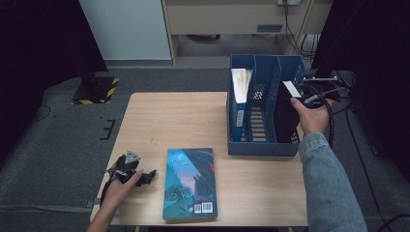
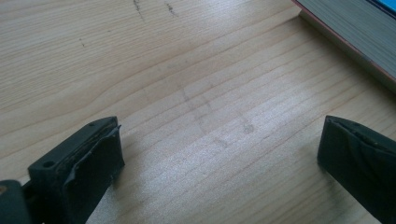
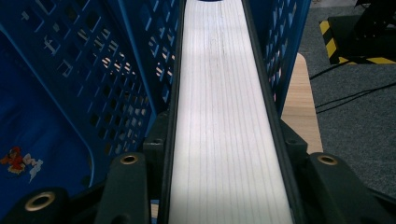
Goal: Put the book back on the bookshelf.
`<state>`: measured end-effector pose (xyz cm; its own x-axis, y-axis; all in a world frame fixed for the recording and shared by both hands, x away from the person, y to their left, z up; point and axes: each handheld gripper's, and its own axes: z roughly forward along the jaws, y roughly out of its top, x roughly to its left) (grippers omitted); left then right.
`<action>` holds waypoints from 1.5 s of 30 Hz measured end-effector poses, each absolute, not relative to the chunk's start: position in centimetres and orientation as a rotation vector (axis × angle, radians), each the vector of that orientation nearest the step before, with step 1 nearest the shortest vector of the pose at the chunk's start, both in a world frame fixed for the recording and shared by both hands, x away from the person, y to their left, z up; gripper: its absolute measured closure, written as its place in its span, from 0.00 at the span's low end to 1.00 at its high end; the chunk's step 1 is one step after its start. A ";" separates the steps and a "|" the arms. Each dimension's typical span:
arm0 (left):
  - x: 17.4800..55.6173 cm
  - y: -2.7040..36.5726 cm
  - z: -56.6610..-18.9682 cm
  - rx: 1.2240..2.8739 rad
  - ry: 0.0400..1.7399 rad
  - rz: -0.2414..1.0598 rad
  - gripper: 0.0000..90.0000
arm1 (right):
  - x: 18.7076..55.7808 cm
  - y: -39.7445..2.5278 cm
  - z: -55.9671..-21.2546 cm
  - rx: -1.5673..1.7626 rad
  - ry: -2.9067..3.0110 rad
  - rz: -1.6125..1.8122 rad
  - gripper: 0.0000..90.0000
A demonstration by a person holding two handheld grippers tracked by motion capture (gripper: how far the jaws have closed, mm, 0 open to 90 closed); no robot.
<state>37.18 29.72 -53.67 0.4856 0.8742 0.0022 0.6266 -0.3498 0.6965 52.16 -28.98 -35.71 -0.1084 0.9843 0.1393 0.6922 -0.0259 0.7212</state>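
A blue three-slot file rack (image 1: pixel 261 145) stands at the table's right side. My right gripper (image 1: pixel 302 99) is shut on a dark-covered book (image 1: pixel 285 116), held upright in the rack's right slot. In the right gripper view the book's white page edge (image 3: pixel 224 116) runs between the jaws of my right gripper (image 3: pixel 224 186), with the rack's mesh walls (image 3: pixel 93 93) on both sides. A teal book (image 1: pixel 189 183) lies flat near the front edge. My left gripper (image 1: pixel 147 176) rests on the table left of it, open and holding nothing (image 2: pixel 219 154); the teal book's page edge (image 2: pixel 355 32) lies beyond.
A blue-spined book (image 1: pixel 239 96) stands in the rack's left slot; the middle slot holds nothing. The wooden table (image 1: pixel 169 121) is bare at the back left. Cables (image 1: pixel 333 92) trail off the right side behind the rack.
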 end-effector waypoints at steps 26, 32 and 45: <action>37.2 29.6 -53.7 2.100 1.226 0.499 0.00 | 51.1 -28.3 -36.0 1.740 1.885 0.889 0.55; 37.2 29.6 -53.7 2.101 1.225 0.499 0.00 | 51.2 -28.5 -36.0 1.746 1.878 0.895 0.54; 37.2 29.6 -53.7 2.101 1.223 0.498 0.00 | 51.4 -28.0 -36.1 1.757 1.863 0.871 0.58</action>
<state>37.16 29.57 -53.67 0.4928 0.8702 0.0020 0.6238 -0.3548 0.6964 51.42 -28.03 -36.14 -0.1015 0.9890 0.1074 0.7167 -0.0022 0.6974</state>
